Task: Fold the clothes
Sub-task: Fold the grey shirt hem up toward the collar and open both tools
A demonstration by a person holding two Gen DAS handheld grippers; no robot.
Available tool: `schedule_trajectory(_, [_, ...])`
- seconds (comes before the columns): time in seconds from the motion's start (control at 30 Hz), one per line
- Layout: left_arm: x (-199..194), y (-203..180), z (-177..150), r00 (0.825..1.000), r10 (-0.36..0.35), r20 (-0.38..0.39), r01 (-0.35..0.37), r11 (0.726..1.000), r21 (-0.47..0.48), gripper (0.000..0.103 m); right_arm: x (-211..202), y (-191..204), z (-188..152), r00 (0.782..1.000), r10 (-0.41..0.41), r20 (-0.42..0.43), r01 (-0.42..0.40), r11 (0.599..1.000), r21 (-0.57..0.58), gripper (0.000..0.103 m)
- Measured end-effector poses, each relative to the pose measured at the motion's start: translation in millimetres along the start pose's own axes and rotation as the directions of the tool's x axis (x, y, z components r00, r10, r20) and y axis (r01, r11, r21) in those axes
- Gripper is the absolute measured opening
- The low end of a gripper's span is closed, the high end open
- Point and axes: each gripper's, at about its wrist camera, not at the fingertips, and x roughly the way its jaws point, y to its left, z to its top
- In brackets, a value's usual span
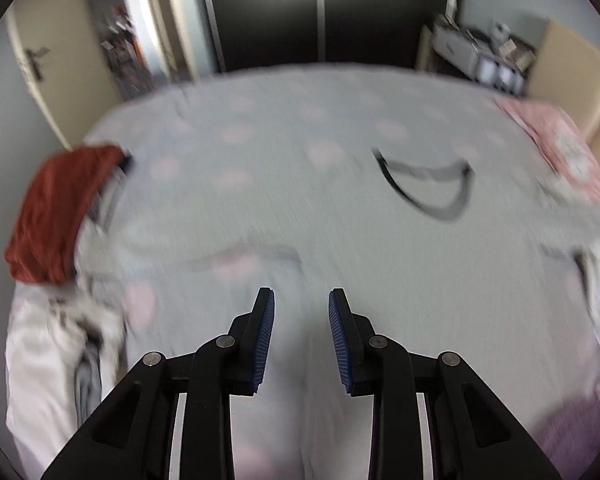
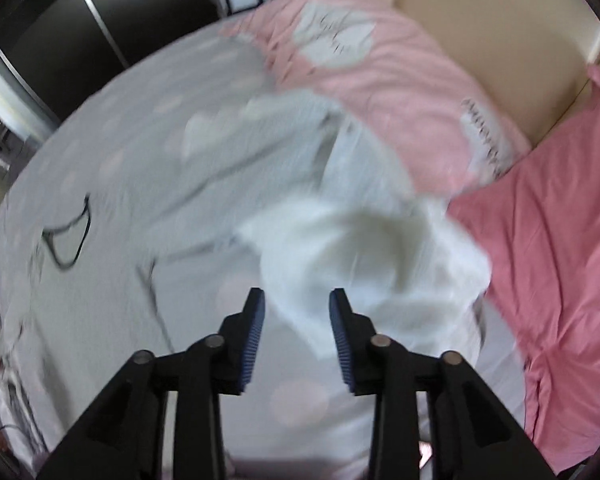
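Right now I count two claws, both spread with nothing between the pads: my left gripper [image 1: 301,300] and right gripper [image 2: 296,298]. One white garment [image 2: 364,248] lies crumpled just ahead of the right claw on the grey dotted bedspread [image 1: 284,152]. One red cloth [image 1: 56,216] sits far left of the left claw, pink duvet [image 2: 396,80] beyond the right.

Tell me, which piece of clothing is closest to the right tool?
The crumpled white garment, right ahead of the right tool. The rust-red garment lies far off at the bed's other edge.
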Motion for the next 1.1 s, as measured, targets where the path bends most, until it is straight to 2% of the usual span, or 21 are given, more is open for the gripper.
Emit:
schedule_trajectory(0.1, [25,10,-1,0.984,0.1,0.146,-0.092,0.994,-0.059,0.03,18,1,22,0.999,-0.041,0.034,0.041,0.999,0.014,0.038])
schedule_trajectory(0.17, [42,19,-17,0.977,0.124,0.174,-0.109,0.99,-0.093,0.03,31,-5,32,0.996,-0.073,0.046,0.072,0.997,0.023,0.038])
schedule_trajectory(0.27, [68,26,-30,0.982,0.134,0.133,-0.124,0.989,-0.078,0.03,52,-4,41,0.993,-0.102,0.062,0.1,0.994,0.039,0.038])
schedule_trajectory(0.37, [84,30,-30,0.977,0.184,0.112,-0.182,0.983,-0.027,0.03,77,-2,49,0.991,-0.117,0.059,0.114,0.992,0.057,0.038])
schedule_trajectory(0.5, [98,46,-25,0.982,0.16,0.098,-0.151,0.984,-0.092,0.03,105,3,54,0.98,-0.197,0.031,0.194,0.979,0.064,0.036])
schedule_trajectory(0.53, [101,49,-24,0.984,0.15,0.092,-0.141,0.985,-0.101,0.03,110,5,53,0.974,-0.225,0.028,0.223,0.973,0.063,0.031])
schedule_trajectory(0.57, [104,51,-23,0.985,0.148,0.09,-0.139,0.985,-0.103,0.03,112,6,52,0.966,-0.255,0.03,0.253,0.966,0.06,0.02])
schedule_trajectory(0.6, [105,51,-22,0.984,0.152,0.094,-0.143,0.985,-0.101,0.03,111,7,52,0.957,-0.287,0.036,0.285,0.957,0.054,0.015])
schedule_trajectory(0.7, [104,50,-21,0.982,0.157,0.107,-0.148,0.985,-0.088,0.03,100,8,51,0.926,-0.374,0.046,0.372,0.927,0.036,0.006])
schedule_trajectory(0.77, [104,48,-19,0.981,0.154,0.116,-0.145,0.986,-0.08,0.03,85,6,55,0.918,-0.393,0.057,0.392,0.92,0.025,0.005])
schedule_trajectory(0.87, [103,47,-17,0.98,0.149,0.129,-0.141,0.988,-0.069,0.03,48,5,67,0.912,-0.401,0.084,0.401,0.916,0.013,0.005])
schedule_trajectory(0.97, [101,44,-17,0.983,0.129,0.131,-0.121,0.991,-0.062,0.03,7,10,84,0.916,-0.389,0.1,0.392,0.92,-0.013,0.005])
schedule_trajectory(1.1, [94,43,-17,0.981,0.124,0.152,-0.117,0.992,-0.049,0.03,-45,33,109,0.923,-0.378,0.075,0.382,0.922,-0.065,0.005])
